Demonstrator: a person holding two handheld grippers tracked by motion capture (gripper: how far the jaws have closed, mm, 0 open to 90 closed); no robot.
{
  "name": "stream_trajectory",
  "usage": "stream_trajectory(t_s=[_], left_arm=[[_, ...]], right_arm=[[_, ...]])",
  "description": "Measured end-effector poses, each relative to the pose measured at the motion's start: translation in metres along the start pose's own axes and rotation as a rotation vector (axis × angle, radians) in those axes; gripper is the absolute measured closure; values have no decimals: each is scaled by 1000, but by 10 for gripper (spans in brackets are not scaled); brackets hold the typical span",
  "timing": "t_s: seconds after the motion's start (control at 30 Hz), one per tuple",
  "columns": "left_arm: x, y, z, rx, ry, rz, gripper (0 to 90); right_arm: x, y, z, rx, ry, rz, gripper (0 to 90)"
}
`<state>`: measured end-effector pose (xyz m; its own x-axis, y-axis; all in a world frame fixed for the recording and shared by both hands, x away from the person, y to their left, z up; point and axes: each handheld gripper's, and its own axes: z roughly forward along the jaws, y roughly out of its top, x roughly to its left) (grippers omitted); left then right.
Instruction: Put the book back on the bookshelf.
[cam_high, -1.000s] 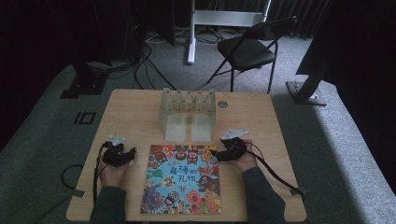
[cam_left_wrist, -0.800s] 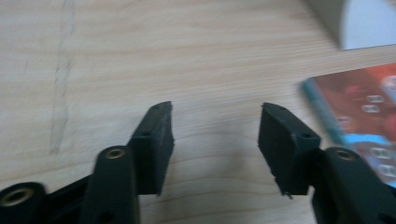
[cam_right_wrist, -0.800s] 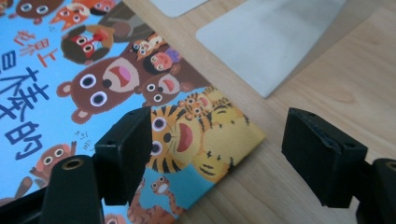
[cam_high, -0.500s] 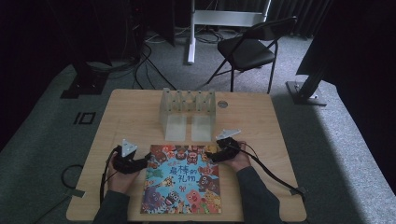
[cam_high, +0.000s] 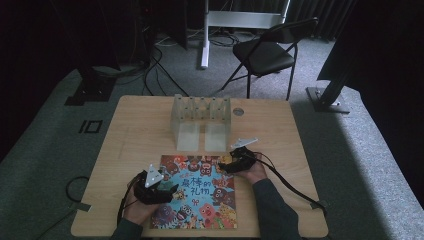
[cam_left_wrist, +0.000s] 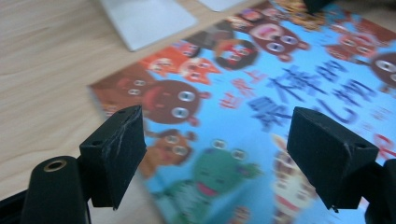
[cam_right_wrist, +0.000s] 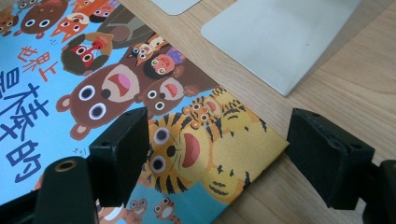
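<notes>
Both grippers hovered at a picture book (cam_high: 196, 192) that lay flat on the wooden surface (cam_high: 130, 130), near the person's edge. Left gripper (cam_high: 167, 190) sat over the book's left side in the high view, held in the left hand (cam_high: 137, 207), a grey three-cornered plate on top of it. Its jaws had just been opening and stood wide apart, with nothing pressed between them; in the left gripper view the book's (cam_left_wrist: 261, 121) left edge and its cartoon animals lay below the gap, one jaw over the bare surface (cam_left_wrist: 42, 70) beside the cover and the other over the blue cover itself. Right gripper (cam_high: 226, 166) was at the book's upper right corner, the right hand (cam_high: 252, 172) behind it. Its jaws were also released and wide, gripping nothing; in the right gripper view the yellow tiger corner of the book (cam_right_wrist: 224, 154) lay between and below them, and whether either jaw touched the cover I could not tell. Just beyond the book stood a clear plastic rack (cam_high: 201, 117) with two flat feet, its nearer foot (cam_right_wrist: 280, 42) close to that corner but apart from it.
</notes>
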<state>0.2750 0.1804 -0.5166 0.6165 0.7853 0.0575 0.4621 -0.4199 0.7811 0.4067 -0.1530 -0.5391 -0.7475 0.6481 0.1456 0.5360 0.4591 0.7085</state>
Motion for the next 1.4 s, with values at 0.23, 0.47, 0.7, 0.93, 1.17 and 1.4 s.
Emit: stream_trajectory(t_s=[0.23,0.47,0.7,0.93,1.17,1.4], left_arm=[[-25,-6,-8,0,-43,38,193],[-45,-9,-13,-2,-84,105,192],[-72,-10,-15,-1,-145,202,164],[-92,-6,-11,23,-198,280,119],[-111,-5,-2,59,-212,341,84],[-124,-6,1,67,-190,384,36]], right_arm=[[-3,0,0,-3,21,28,218],[-12,-3,-5,-53,84,110,254],[-12,0,-10,-77,95,121,255],[-12,5,-17,-100,107,132,253],[-11,11,-22,-103,114,141,253],[-11,15,-27,-114,128,147,254]])
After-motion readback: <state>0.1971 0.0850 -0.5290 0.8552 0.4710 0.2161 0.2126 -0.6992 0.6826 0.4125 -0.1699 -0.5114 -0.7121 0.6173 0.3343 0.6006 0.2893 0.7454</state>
